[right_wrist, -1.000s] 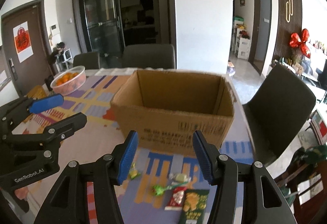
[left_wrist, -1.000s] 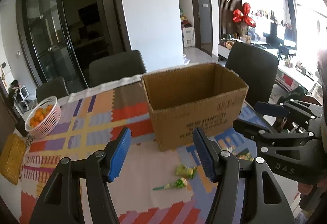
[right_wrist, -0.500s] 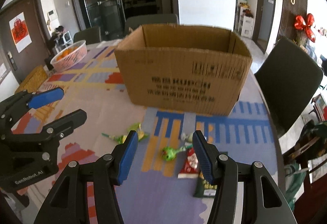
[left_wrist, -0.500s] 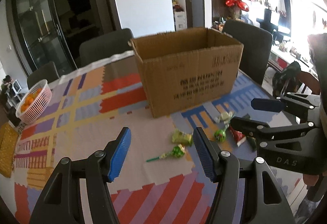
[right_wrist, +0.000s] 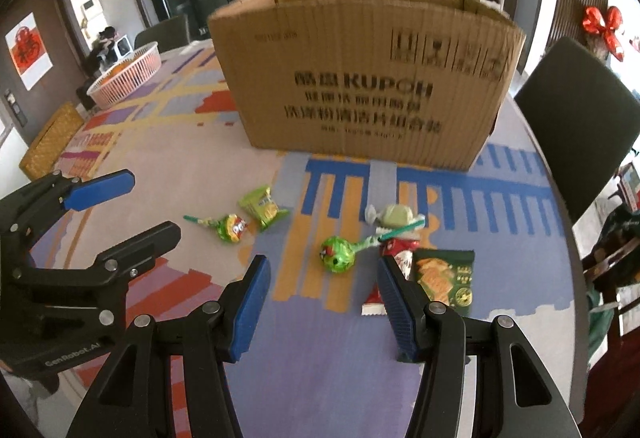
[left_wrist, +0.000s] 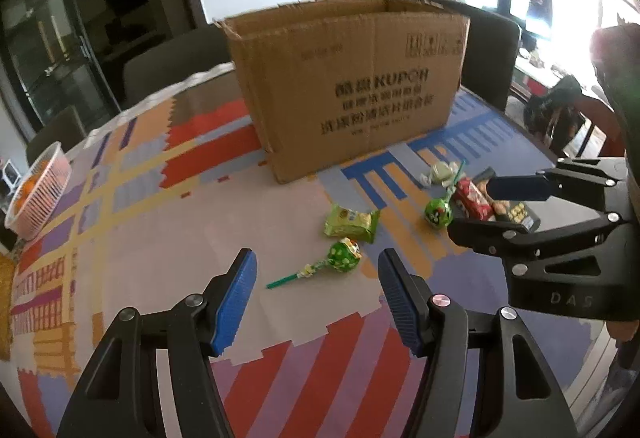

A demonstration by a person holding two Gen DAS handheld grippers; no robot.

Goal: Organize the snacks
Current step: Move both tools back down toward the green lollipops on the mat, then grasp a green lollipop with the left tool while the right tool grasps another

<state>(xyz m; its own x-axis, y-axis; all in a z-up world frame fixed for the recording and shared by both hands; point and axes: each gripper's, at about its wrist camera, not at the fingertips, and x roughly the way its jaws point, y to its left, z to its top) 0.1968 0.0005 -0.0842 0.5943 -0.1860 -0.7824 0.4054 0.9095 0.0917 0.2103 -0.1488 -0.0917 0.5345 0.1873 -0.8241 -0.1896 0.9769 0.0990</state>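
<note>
box (right_wrist: 360, 78): inside hidden by its near wall in both views; small print under the large lettering blurred, unreadable. red packet (right_wrist: 394, 258): lower part behind the right tongs' (right_wrist: 322, 302) right finger in the right view; in the left view partly behind the same tongs, as is the dark packet (right_wrist: 446, 276). basket (left_wrist: 38, 194): cut by the left edge in the left view, contents too small to tell.
</note>
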